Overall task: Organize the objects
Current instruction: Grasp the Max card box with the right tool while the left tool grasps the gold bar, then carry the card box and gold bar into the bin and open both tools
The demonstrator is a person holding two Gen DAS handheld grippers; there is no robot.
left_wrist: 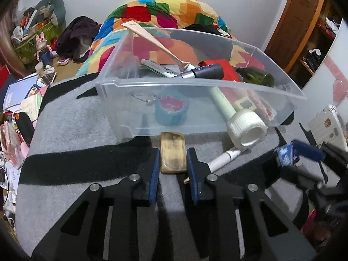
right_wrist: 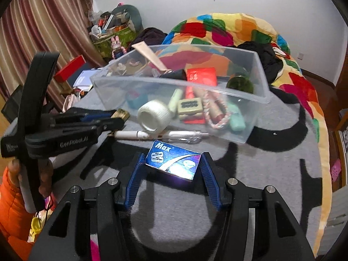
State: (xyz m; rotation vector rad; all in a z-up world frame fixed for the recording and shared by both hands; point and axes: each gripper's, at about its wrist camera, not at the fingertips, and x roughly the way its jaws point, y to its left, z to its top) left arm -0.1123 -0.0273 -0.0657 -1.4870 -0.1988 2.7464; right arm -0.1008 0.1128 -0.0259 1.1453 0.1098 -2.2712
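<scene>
A clear plastic bin [left_wrist: 217, 87] [right_wrist: 258, 100] stands on a grey and black blanket, holding several small items. My left gripper [left_wrist: 173, 152] is shut on a small tan wooden block [left_wrist: 173, 152], just in front of the bin; the block's end shows in the right wrist view [right_wrist: 120, 114]. My right gripper [right_wrist: 173, 156] is shut on a blue "Max" box [right_wrist: 174, 160], also seen at the right of the left wrist view [left_wrist: 287, 153]. A white tape roll [left_wrist: 246, 128] [right_wrist: 154, 115] and a white pen [left_wrist: 225, 157] [right_wrist: 139, 133] lie beside the bin.
A colourful quilt [left_wrist: 165, 10] is heaped behind the bin. Books and clutter [left_wrist: 24, 93] lie to the left, with a green basket [right_wrist: 113, 34] of items by the curtain. A wooden door [left_wrist: 302, 19] stands at the far right.
</scene>
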